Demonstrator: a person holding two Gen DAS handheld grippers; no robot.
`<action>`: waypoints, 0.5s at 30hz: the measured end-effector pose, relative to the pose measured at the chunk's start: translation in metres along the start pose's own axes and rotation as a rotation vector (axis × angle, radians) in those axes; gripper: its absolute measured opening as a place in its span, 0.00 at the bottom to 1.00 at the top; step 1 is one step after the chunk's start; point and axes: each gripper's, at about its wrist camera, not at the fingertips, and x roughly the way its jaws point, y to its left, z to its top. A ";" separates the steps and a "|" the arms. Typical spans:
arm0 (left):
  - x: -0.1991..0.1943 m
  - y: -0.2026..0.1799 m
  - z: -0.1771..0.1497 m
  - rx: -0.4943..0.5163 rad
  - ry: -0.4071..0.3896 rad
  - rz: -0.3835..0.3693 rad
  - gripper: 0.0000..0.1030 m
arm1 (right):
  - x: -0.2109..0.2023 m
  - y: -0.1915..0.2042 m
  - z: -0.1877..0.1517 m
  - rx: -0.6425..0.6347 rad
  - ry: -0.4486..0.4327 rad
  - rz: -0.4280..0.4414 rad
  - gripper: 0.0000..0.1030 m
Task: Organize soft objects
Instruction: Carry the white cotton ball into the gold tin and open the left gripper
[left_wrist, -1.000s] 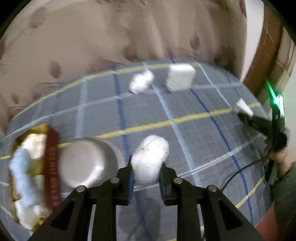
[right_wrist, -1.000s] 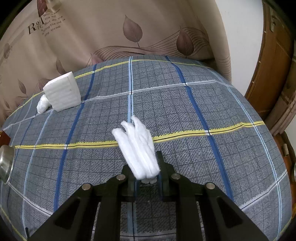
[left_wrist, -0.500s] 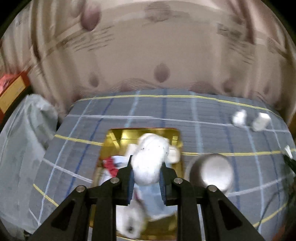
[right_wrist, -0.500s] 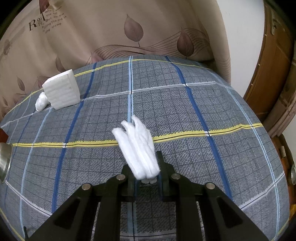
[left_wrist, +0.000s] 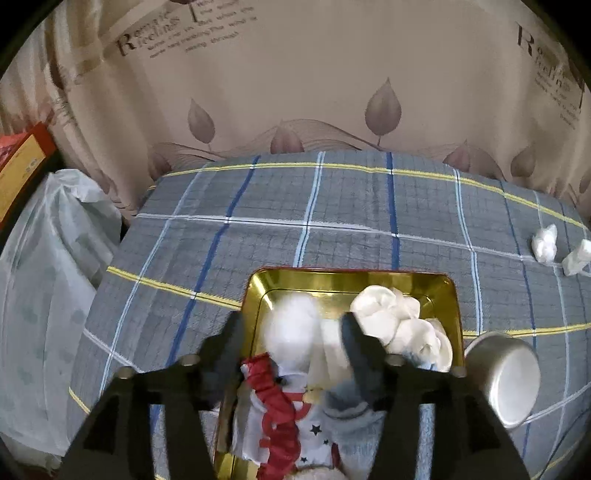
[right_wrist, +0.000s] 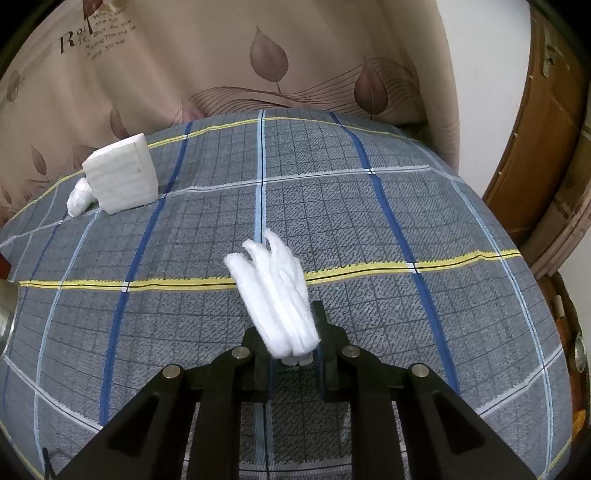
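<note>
My left gripper (left_wrist: 293, 328) is open above a gold tray (left_wrist: 452, 295). A white fluffy ball (left_wrist: 291, 330) sits blurred between its spread fingers, over the tray. The tray holds white rolled socks (left_wrist: 391, 314), a red ribbon (left_wrist: 273, 406) and a blue sock (left_wrist: 351, 424). My right gripper (right_wrist: 295, 347) is shut on a white folded cloth (right_wrist: 275, 291), held above the plaid table. A white foam block (right_wrist: 120, 177) and a small white wad (right_wrist: 79, 197) lie at the far left of the right wrist view.
A metal cup (left_wrist: 506, 373) lies right of the tray. The wad (left_wrist: 545, 243) and block (left_wrist: 576, 256) show at the table's far right in the left wrist view. A plastic-wrapped bundle (left_wrist: 48, 295) stands left of the table. A curtain hangs behind; a wooden door (right_wrist: 543, 129) is right.
My left gripper swung left over the gold tray with the fluffy ball and its fingers have opened wide. The right gripper stayed still, holding the cloth.
</note>
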 end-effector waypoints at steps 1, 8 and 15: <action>0.001 -0.001 0.000 0.004 0.001 -0.008 0.60 | 0.000 0.000 0.000 -0.002 0.000 -0.002 0.15; -0.015 0.000 -0.019 -0.003 -0.020 -0.023 0.60 | 0.000 0.002 0.000 -0.006 0.002 -0.008 0.15; -0.043 0.017 -0.048 -0.092 -0.015 -0.109 0.60 | 0.000 0.001 0.000 -0.006 0.003 -0.008 0.15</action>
